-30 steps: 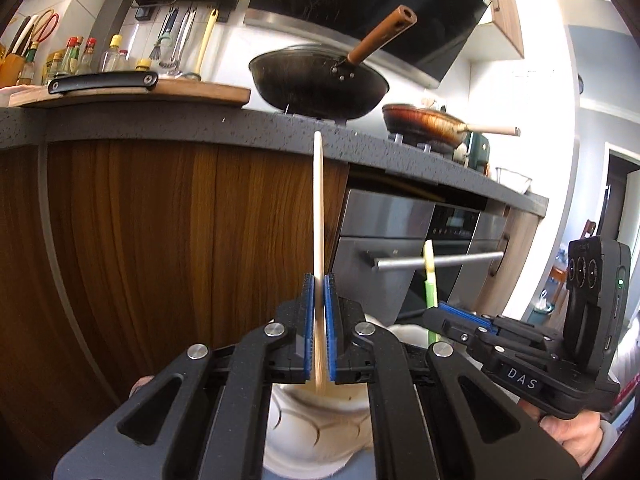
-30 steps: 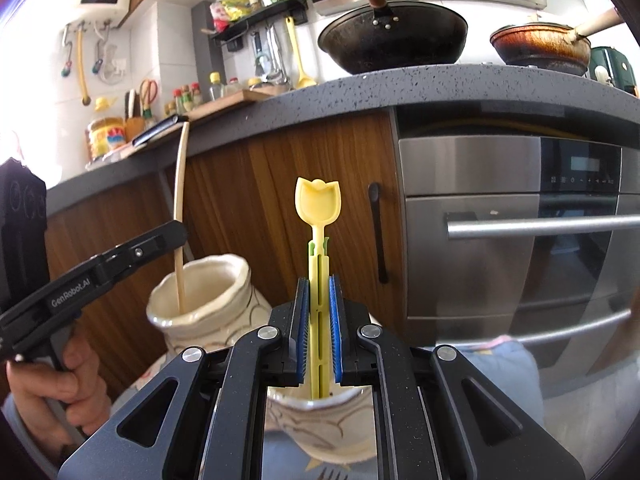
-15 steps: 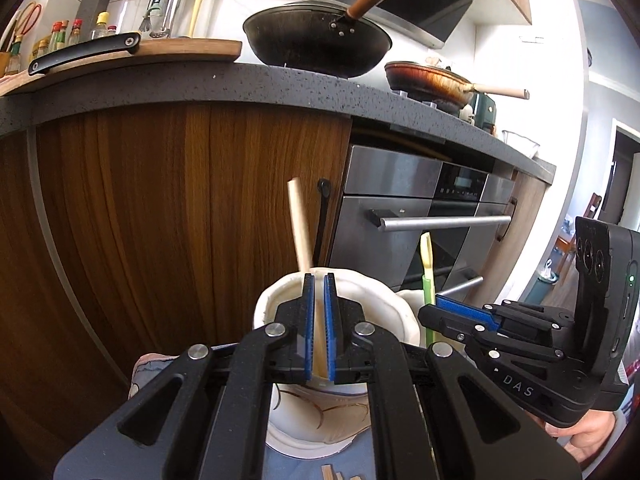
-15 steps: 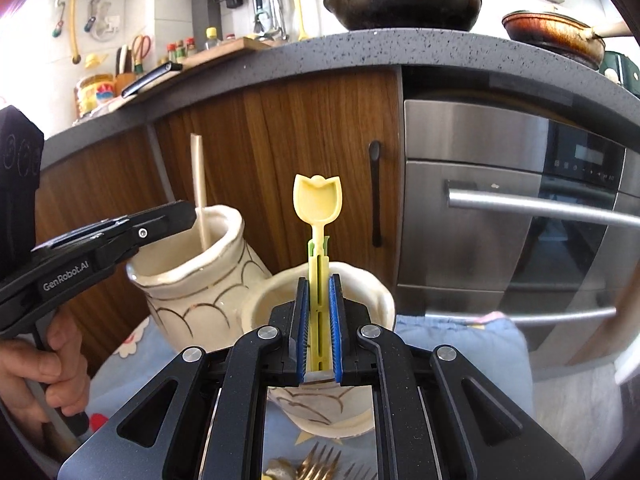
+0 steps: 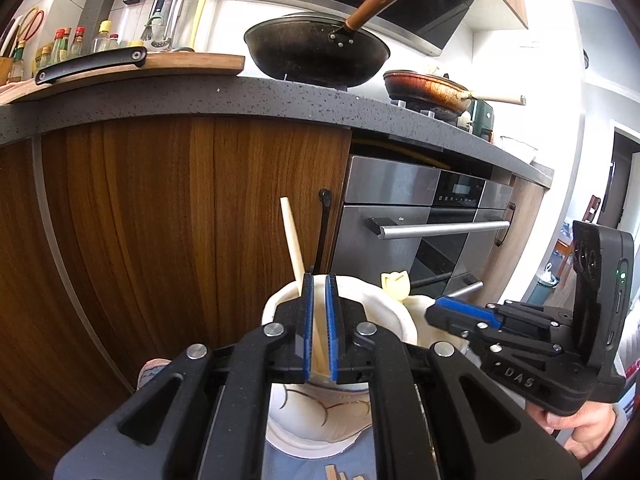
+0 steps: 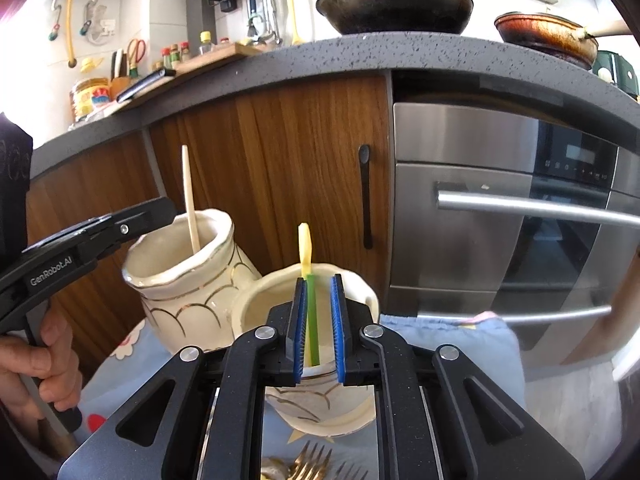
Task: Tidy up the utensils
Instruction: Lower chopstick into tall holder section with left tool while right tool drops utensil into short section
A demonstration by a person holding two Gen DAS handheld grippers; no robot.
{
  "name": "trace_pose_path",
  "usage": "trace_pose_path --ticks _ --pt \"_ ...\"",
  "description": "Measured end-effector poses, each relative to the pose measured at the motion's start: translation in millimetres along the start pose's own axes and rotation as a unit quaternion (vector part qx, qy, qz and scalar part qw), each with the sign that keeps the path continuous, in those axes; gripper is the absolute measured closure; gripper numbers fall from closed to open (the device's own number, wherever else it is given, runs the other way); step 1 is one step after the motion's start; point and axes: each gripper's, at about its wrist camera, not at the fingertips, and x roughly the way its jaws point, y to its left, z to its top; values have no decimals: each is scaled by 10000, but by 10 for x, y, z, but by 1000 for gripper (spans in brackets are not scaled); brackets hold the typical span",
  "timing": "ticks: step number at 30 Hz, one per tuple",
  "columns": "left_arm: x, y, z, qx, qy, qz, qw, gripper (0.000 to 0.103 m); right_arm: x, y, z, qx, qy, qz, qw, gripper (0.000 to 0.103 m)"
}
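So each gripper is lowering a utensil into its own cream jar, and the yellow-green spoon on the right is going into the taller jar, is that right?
Not quite: in the right wrist view the yellow-green spoon stands in the shorter jar. The taller jar holds the wooden stick. The rest stands.

Left gripper (image 6: 96, 236) side, left of frame: "GenRobot.AI", white print.
Right gripper (image 5: 460, 314) body, lower right of frame: "DAS", white print.

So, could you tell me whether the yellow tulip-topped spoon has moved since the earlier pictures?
Yes. The yellow spoon has dropped into the cream jar; its top, once level with the cabinet handle, now sits at the handle's foot.
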Motion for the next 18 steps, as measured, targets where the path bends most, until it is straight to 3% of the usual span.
trace_pose_path --ticks 4,7,10,18 --pt "-94 83 2 -89 -45 -5 10000 92 -109 -32 7 44 -135 29 9999 84" --pt "-185 124 -14 -124 -94 2 9999 68 -213 -49 -15 46 -209 32 9998 82" --pt "-274 141 -38 -93 -128 27 9999 59 -318 -75 -65 51 -225 16 9997 81" --pt "-535 176 -282 -100 88 39 9999 57 -481 -39 -259 -7 -14 -26 10000 79"
